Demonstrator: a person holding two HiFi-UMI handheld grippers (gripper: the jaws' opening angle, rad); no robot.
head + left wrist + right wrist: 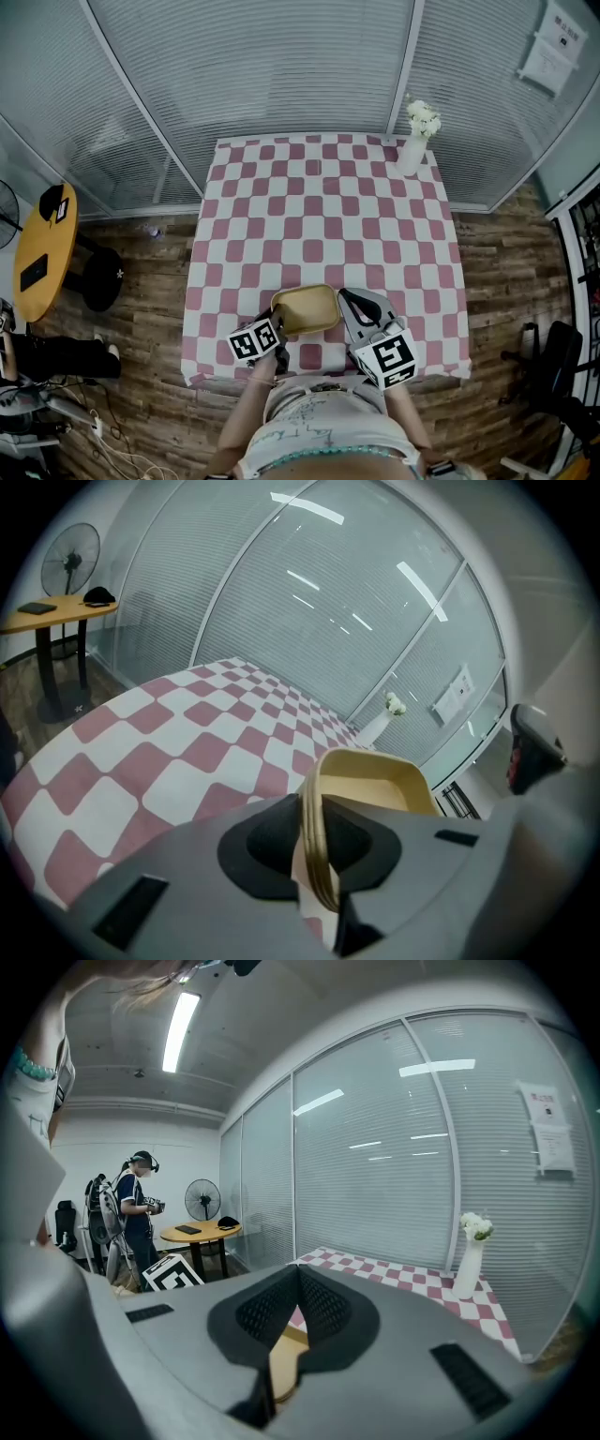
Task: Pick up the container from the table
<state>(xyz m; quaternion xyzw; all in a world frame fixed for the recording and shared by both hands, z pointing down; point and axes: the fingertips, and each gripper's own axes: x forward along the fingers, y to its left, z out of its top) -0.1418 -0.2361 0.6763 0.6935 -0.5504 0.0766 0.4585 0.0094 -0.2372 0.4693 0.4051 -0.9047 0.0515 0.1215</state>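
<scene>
A tan, shallow container sits at the near edge of the red-and-white checked table. My left gripper is shut on its left rim. In the left gripper view the thin rim runs between the two dark pads of the left gripper, and the container is lifted off the cloth and tilted. My right gripper hangs just right of the container, with its jaws together and nothing between them. In the right gripper view the pads of the right gripper meet, and the container shows below them.
A white vase with flowers stands at the table's far right corner. Glass walls with blinds close in the far side. A round wooden side table stands at the left, and a person with a headset stands beyond it.
</scene>
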